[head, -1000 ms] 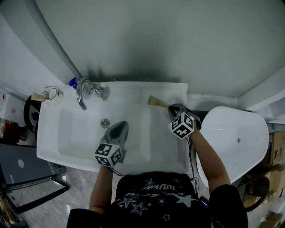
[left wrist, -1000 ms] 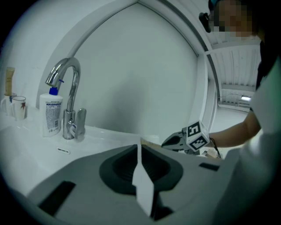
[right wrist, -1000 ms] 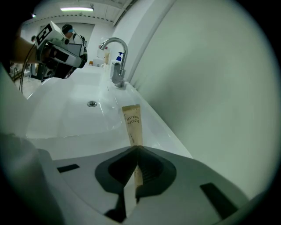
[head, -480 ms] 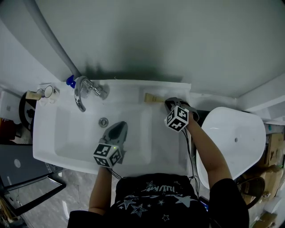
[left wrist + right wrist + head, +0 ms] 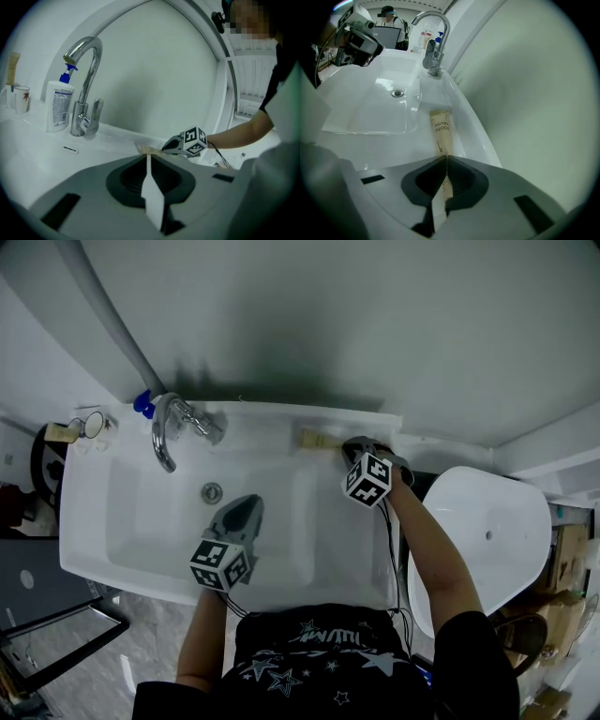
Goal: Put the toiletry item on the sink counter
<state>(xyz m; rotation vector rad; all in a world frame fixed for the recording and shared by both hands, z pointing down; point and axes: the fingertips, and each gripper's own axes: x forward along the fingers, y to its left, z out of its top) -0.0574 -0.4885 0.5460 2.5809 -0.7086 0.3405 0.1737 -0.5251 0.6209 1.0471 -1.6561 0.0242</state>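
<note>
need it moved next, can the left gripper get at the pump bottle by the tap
Probably yes: the left gripper is empty over the basin, and the pump bottle stands unblocked beside the tap.

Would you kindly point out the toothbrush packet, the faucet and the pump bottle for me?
toothbrush packet (image 5: 441, 131), right gripper view, on its printed face.
faucet (image 5: 82, 119), left gripper view, on its upright body.
pump bottle (image 5: 58, 105), left gripper view, on its label.

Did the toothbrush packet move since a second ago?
Yes. The toothbrush packet, gripped by the right hand-held gripper, has moved left, away from the right back corner of the sink and a little nearer the faucet.
</note>
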